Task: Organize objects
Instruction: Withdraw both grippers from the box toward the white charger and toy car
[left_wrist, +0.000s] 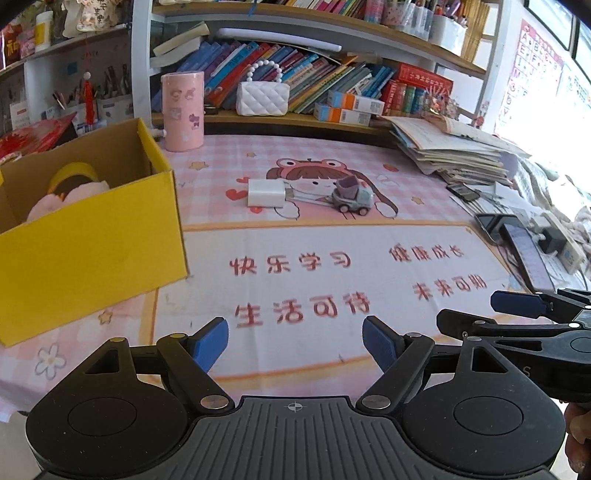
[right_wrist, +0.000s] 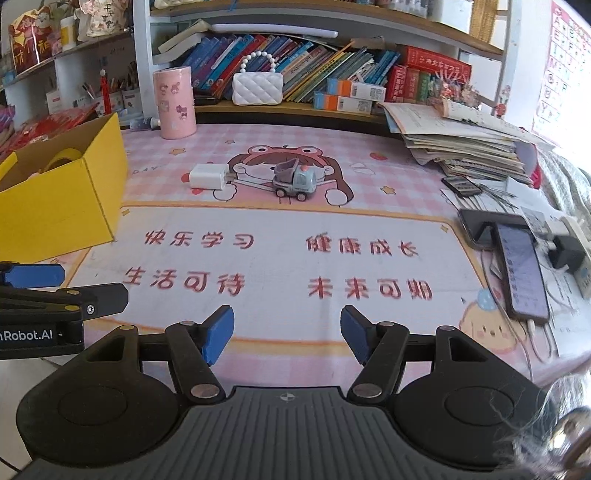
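Left gripper (left_wrist: 295, 343), nearest the lens in the left wrist view, has its jaws wide apart with nothing between them, only the printed mat (left_wrist: 295, 369) beneath. Your targets sit well ahead on that mat: a white charger (left_wrist: 266, 193) and, just to its right, a toy truck (left_wrist: 351, 199), apart but near each other. The yellow box (left_wrist: 88, 236) stands at the left with a plush item already inside, so judge it as the drop point. The charger lies closer to the box; take that with this hand, and bring the blue pads down across its short sides so its slick shell does not squirm out. In the right wrist view, the right gripper (right_wrist: 287, 334) is also empty and its jaws are opening; let them finish before you commit. The truck (right_wrist: 295, 180) lies almost dead ahead of it, the charger (right_wrist: 209, 177) left of that. Clamp the truck across its body, not the wheels, since it will likely roll if nudged. The other gripper crowds the left edge here, so stagger your reaches. Mind the phone (right_wrist: 522, 273) and cables at right.
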